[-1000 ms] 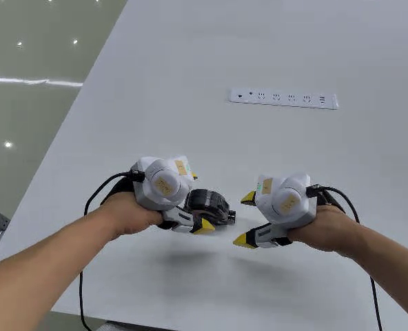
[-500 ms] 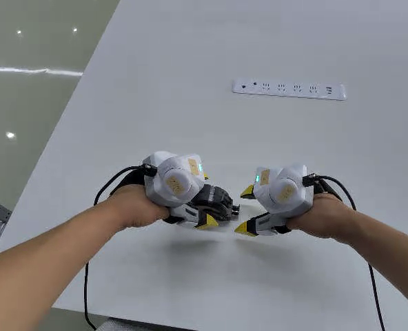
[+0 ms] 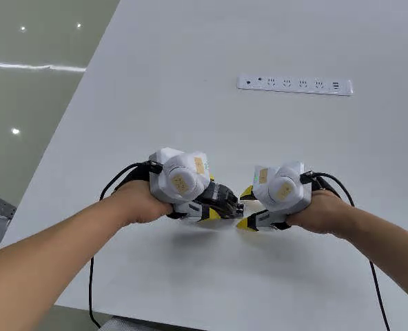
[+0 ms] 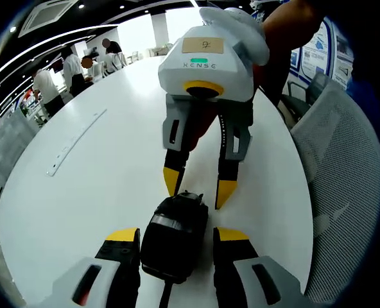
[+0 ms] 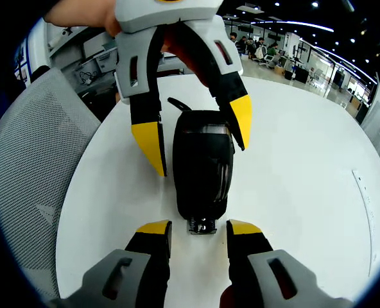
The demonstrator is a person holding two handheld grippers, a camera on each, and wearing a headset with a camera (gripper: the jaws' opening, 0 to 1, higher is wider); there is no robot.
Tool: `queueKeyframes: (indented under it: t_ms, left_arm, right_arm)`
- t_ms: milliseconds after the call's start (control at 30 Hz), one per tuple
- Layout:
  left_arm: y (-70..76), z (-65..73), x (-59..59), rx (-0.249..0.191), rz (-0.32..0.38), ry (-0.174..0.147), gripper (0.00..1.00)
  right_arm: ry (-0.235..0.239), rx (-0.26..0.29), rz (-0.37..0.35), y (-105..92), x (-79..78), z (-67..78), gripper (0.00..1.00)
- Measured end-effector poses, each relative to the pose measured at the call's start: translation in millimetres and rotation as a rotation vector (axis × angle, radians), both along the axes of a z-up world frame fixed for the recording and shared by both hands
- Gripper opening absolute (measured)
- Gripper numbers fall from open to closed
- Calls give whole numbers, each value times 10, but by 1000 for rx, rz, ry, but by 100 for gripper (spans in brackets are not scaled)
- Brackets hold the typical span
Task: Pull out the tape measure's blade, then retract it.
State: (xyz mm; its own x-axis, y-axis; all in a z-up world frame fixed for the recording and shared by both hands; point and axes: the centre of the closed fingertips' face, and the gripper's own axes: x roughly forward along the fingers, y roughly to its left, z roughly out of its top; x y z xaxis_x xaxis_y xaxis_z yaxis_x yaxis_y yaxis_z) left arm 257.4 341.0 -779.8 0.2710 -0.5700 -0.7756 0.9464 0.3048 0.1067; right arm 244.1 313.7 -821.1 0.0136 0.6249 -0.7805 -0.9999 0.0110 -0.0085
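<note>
The tape measure (image 3: 222, 199) is being held just above the white tabletop (image 3: 190, 83), with its black case clamped between the jaws of the left gripper (image 3: 211, 198). In the left gripper view the yellow pads are being pressed against both sides of the case (image 4: 174, 237).

The gap to the right gripper (image 3: 246, 207) is being closed. A second ago that gripper was being kept well apart from the case. Now its jaws, spread apart and gripping nothing, are being brought up on either side of the blade hook (image 5: 203, 226). In the right gripper view the hook is being framed just between the two yellow tips, but it is not being touched by either.

No blade is being drawn out yet, and the hook is sitting flush at the mouth of the case. The approach is therefore judged to be nearly over. The pull-out is being set up, and a pinch on the small hook will be called for before any drawing apart.
</note>
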Motion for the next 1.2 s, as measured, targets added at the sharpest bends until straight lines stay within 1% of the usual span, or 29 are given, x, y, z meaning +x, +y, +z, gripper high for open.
queueKeyframes:
  t_ms: [200,367,500,633,700,833,867,1067,1200]
  left_arm:
    - [-8,-6,20,9,-12,-3,39]
    - [0,-2,37,12,-14,-6,35]
    - [-1,-3,35,15,-20,-6,35]
    - [2,-4,32,20,-27,-5,34]
    - [2,-5,31,23,-30,-5,34]
    - [2,-8,31,27,-33,-6,34]
    - [1,-11,31,32,-38,-9,34]
    - [5,-13,33,41,-44,-2,33]
    - [7,-18,27,58,-60,-2,32]
  right_arm:
    - [-1,1,4,11,20,-39,27]
    - [0,2,-1,14,27,-53,22]
    - [0,4,-6,16,33,-55,21]
    - [2,5,-6,15,30,-56,18]
    - [6,7,-11,13,25,-57,16]
    - [16,13,-48,6,51,-59,14]
    - [12,12,-48,3,54,-58,14]
    - [1,8,-36,-1,48,-56,13]
    - [-11,10,-17,-7,43,-52,12]
